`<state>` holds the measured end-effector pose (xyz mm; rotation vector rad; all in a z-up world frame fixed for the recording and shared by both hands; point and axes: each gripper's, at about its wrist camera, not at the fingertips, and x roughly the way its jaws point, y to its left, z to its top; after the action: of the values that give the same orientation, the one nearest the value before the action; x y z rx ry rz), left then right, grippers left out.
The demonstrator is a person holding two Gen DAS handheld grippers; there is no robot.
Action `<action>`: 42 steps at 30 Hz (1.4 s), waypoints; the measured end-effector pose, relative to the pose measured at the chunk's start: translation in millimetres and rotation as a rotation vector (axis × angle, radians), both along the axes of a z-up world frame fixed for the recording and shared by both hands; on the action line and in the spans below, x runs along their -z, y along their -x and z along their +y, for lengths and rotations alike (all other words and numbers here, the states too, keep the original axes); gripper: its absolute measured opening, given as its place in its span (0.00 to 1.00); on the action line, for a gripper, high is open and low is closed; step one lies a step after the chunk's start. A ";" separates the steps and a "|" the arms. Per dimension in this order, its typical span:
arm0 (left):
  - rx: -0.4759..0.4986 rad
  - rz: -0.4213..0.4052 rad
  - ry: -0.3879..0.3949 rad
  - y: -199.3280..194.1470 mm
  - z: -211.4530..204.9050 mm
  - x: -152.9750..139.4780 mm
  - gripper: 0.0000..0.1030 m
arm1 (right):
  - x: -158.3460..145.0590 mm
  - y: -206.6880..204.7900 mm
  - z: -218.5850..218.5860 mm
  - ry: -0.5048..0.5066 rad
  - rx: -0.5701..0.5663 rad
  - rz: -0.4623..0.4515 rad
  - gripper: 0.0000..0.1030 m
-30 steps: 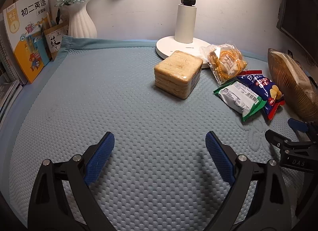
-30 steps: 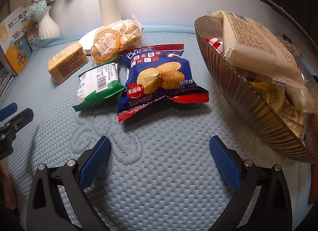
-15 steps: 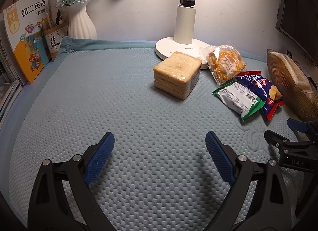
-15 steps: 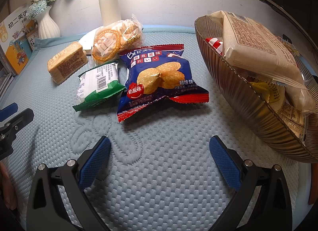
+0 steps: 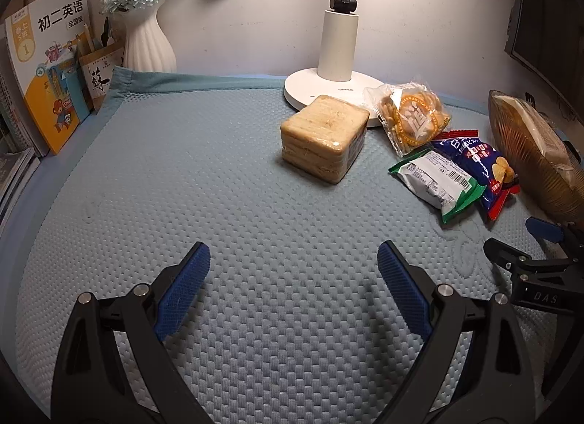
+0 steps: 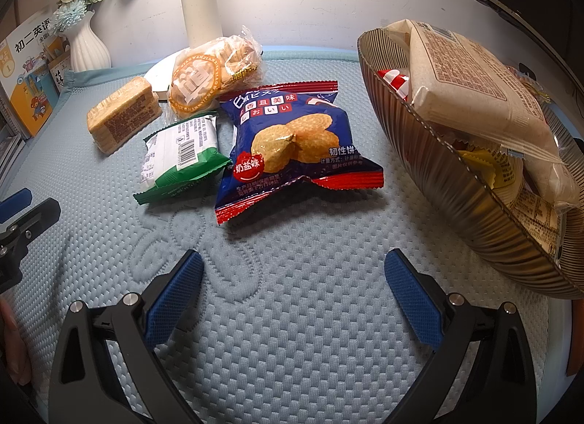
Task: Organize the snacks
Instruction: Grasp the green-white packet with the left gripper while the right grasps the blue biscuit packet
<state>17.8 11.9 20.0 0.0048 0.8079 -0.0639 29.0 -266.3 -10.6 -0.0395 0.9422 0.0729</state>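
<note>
Both sets of fingers spread wide, grasping nothing: left gripper (image 5: 294, 270) low over bare table (image 5: 182, 186), right gripper (image 6: 294, 278) at lower centre. Blue biscuit bag (image 6: 292, 142) mid-frame, touching green packet (image 6: 180, 155); ribbed bowl (image 6: 456, 197) of snacks at right edge.

Warm light falls from the white desk lamp (image 5: 337, 40) at the back, washing the wall behind it nearly white while the frame corners go dark. The blue biscuit bag (image 6: 292, 142) throws a soft shadow forward onto the quilted surface (image 6: 292, 314), and its foil carries small glints. Both views are sharp at the centre; fisheye distortion bows the surface's edges and curves the books (image 5: 47, 66) at the left.
</note>
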 end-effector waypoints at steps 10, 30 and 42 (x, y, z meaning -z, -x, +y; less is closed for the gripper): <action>-0.012 -0.003 0.026 0.2 3.1 0.1 0.91 | 0.0 -0.1 0.0 0.000 -0.001 -0.001 0.95; 0.126 0.205 0.278 -60.6 -65.7 -23.8 0.92 | 0.1 -0.4 0.1 -0.001 -0.002 -0.001 0.95; 0.152 0.233 0.211 -99.2 -111.0 10.8 0.91 | -2.8 5.6 -7.5 -0.023 -0.138 0.102 0.95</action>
<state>117.0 -99.0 9.2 -0.1428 1.0300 -0.2969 23.4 -273.8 -7.8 -0.0804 1.0394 0.2149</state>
